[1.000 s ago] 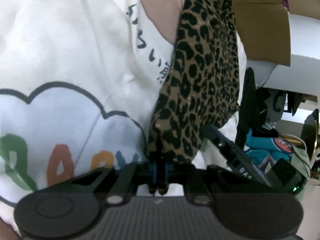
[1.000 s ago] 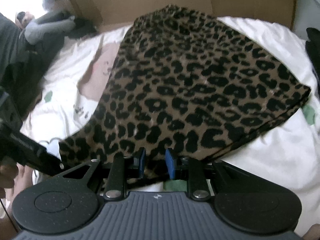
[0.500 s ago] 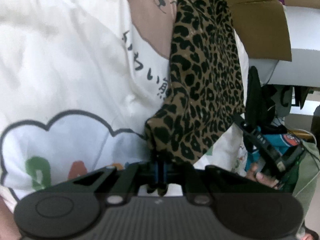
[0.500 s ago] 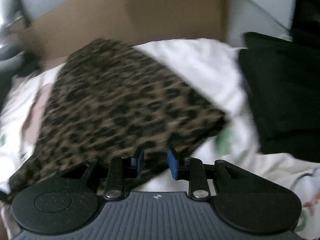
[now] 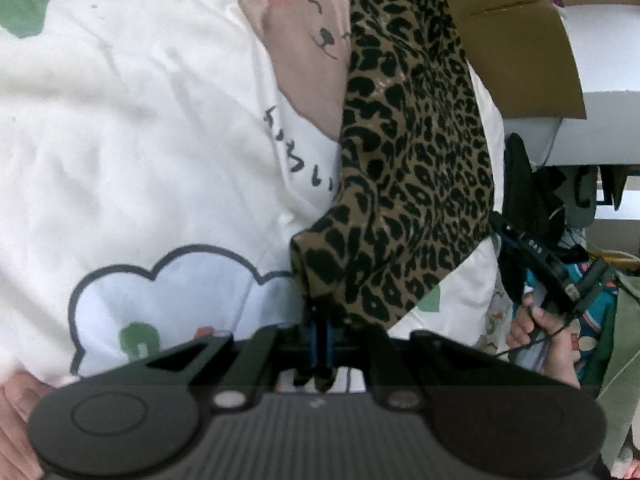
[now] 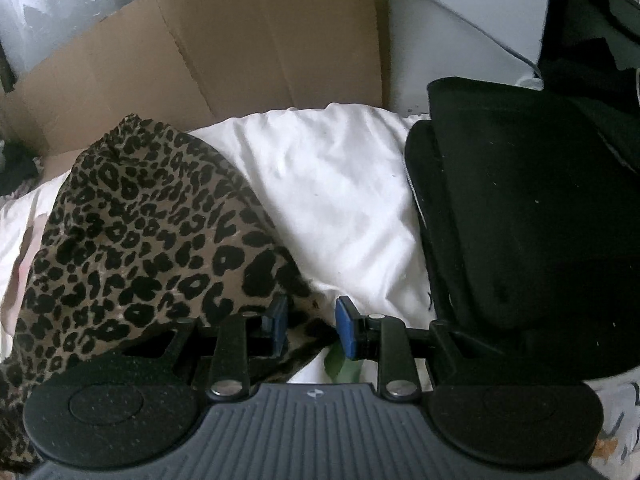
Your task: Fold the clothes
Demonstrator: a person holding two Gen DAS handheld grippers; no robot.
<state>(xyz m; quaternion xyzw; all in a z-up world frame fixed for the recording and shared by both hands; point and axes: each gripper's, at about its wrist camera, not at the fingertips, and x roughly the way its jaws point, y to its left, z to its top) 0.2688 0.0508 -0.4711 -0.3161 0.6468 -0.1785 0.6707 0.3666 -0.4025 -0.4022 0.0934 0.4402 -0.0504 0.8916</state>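
Leopard-print brown fabric garment (image 5: pixel 408 168) stretches lengthwise ahead of my left tool (image 5: pixel 320 344), which pinches its near corner; my right tool (image 6: pixel 310 326) gapes astride the neighbouring corner on the white printed duvet (image 6: pixel 340 200).

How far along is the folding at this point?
Done: black clothes sit stacked at the right. In hand: the left hand-held gripper is shut on a corner of the leopard-print garment, while the right hand-held gripper is open at its edge. Left: finishing this garment's fold.
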